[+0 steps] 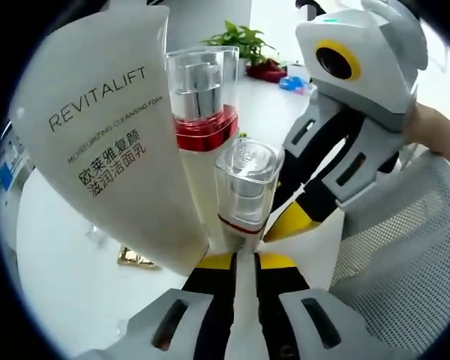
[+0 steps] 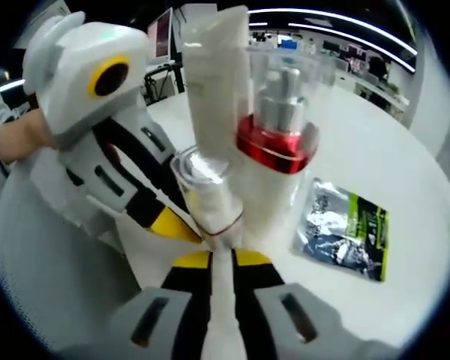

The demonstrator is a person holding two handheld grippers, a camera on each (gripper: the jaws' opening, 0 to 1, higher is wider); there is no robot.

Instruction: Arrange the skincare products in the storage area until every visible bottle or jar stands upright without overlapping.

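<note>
Left gripper view: left gripper (image 1: 244, 259) pinching small clear-capped bottle (image 1: 244, 187)
Tube: white Revitalift tube (image 1: 109, 127)
Pump bottle: red collar (image 1: 204, 97)
Right gripper (image 2: 221, 259): pinching same bottle

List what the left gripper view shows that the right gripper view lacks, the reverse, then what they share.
Left gripper view: the REVITALIFT lettering on the white tube, a potted plant. Right gripper view: a foil sachet on the white table. Shared: the tube, the red-collared pump bottle, the small clear-capped bottle, the left tongs and right tongs near its base.
</note>
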